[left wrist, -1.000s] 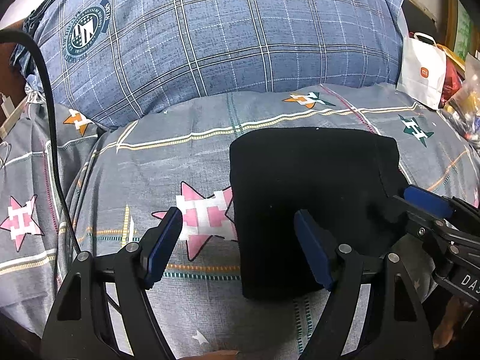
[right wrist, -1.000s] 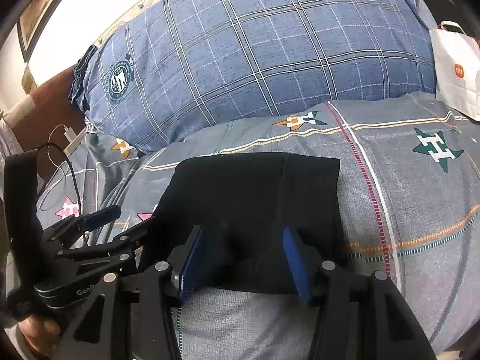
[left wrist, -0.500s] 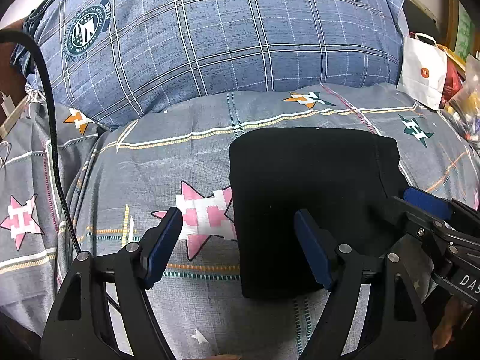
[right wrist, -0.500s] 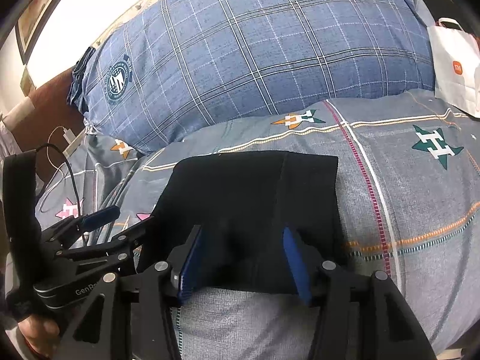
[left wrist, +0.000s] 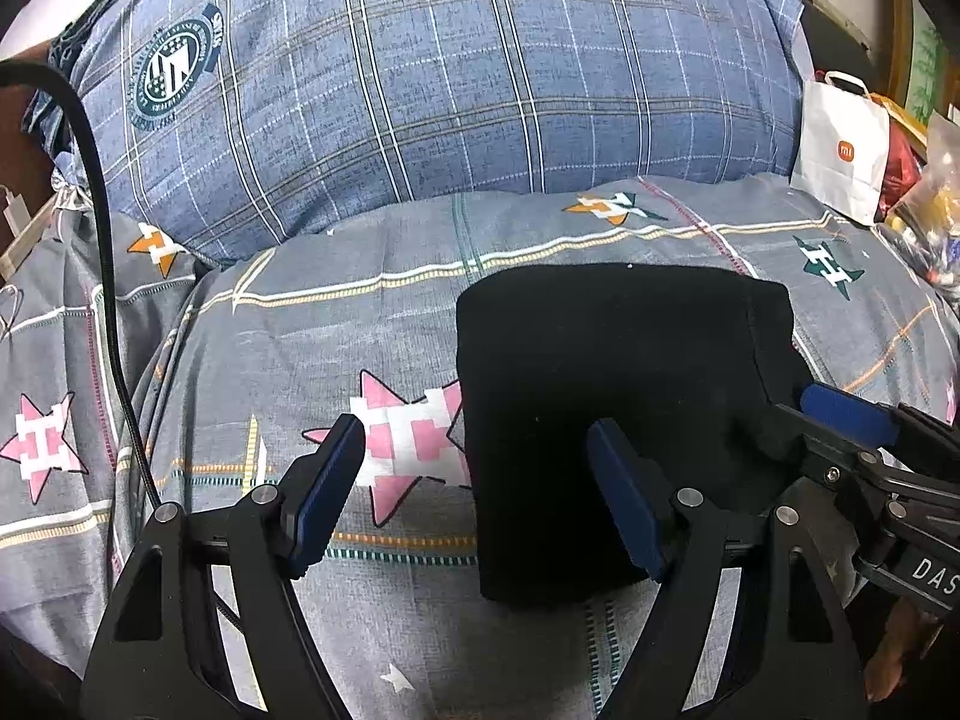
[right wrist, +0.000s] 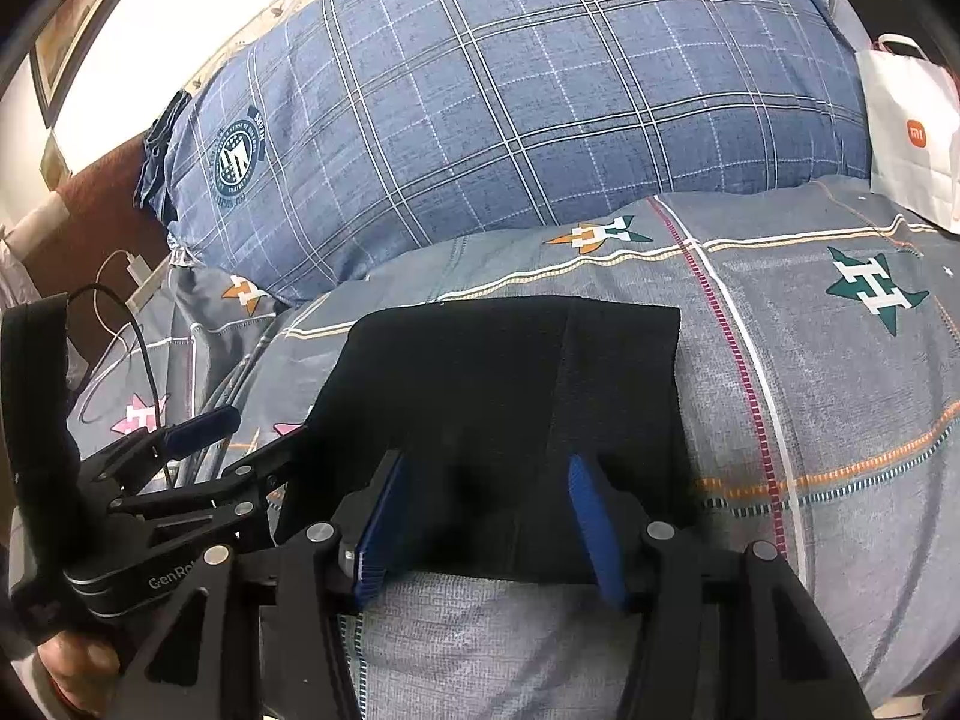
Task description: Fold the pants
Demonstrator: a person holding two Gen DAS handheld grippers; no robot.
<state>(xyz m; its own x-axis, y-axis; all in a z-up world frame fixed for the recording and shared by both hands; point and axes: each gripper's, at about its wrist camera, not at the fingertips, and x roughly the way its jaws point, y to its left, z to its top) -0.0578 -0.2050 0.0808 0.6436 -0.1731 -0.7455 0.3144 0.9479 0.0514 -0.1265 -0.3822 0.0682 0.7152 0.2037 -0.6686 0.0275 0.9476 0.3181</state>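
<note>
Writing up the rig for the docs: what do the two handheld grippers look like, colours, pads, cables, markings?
Both are black, skeletal linkage frames with triangular cut-outs and silver pivot pins. The left gripper carries flat dark-blue pads; a black cable trails past it. The right gripper has brighter blue ribbed pads. Partial white lettering shows on each body: "GenRo" on the left, "DAS" on the right.

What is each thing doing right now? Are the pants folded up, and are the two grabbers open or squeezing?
Pants: folded into a flat black rectangle, lying on the bedspread.
Left gripper: open, jaws wide, holding nothing; one finger is over the pants, the other over the bedspread.
Right gripper: open, over the near edge of the pants, not pinching them.
Pillow: puffed up, lying behind the pants.
Paper bag: standing upright.
Bedspread: spread out, slightly wrinkled.
</note>
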